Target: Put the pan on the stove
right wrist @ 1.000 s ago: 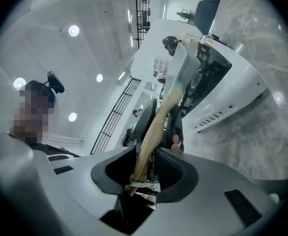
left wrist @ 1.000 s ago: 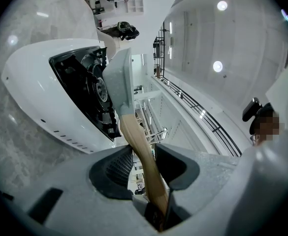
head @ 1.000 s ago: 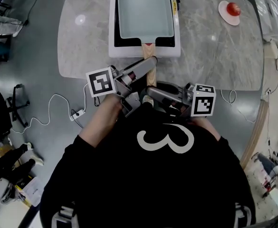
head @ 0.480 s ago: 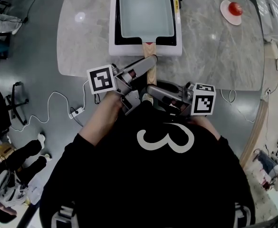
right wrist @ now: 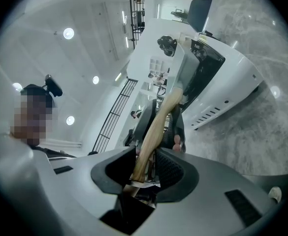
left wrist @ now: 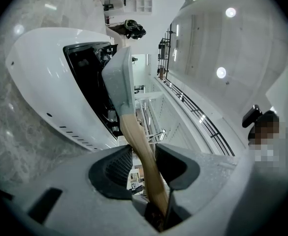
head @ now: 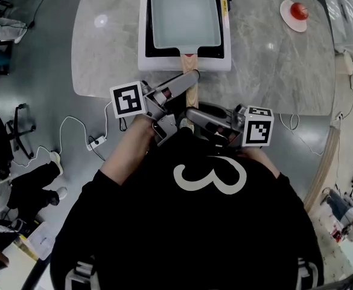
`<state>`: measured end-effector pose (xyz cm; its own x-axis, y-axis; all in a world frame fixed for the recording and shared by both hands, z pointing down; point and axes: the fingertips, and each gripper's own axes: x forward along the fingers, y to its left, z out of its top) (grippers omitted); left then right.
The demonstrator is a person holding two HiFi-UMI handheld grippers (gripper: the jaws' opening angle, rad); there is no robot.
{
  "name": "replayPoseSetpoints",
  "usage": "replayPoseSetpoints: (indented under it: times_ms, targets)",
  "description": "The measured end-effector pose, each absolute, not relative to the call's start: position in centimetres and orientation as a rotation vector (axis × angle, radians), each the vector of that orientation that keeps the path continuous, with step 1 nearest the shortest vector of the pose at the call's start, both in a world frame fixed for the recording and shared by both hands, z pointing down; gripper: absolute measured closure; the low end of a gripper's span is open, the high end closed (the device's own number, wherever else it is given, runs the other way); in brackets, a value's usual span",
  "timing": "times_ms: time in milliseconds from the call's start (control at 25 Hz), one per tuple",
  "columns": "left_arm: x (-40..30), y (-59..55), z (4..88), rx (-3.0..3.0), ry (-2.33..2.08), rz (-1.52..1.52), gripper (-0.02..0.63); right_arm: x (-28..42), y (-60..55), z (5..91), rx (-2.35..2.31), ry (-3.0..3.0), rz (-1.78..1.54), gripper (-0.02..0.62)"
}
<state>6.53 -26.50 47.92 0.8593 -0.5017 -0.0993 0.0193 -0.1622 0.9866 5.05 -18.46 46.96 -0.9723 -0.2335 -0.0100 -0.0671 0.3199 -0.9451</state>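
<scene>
Two grippers surround the wooden handle (left wrist: 134, 132): the left gripper (left wrist: 144, 163) and the right gripper (right wrist: 146, 163) are both loosened, with a gap showing beside one pad. The square grey pan (head: 184, 14) sits on the white stove (head: 143, 53) on the marble tabletop (head: 273, 65).

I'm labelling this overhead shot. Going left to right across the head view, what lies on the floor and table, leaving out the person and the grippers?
Power strip on the floor → stove with the pan on it → plate holding a red fruit.
</scene>
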Motion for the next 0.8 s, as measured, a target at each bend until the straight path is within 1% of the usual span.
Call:
replayPoseSetpoints:
  times_ms: [600,800]
  targets:
    - [6.0,-26.7,47.8,1.67,-0.338,-0.493,0.445,3.9,-18.7,46.7,-0.288,2.436,-1.738,0.48]
    - [6.1,-27.1,48.1,1.691,-0.343,-0.468,0.417,4.0,-18.8,46.6,-0.289,2.443,-1.725,0.48]
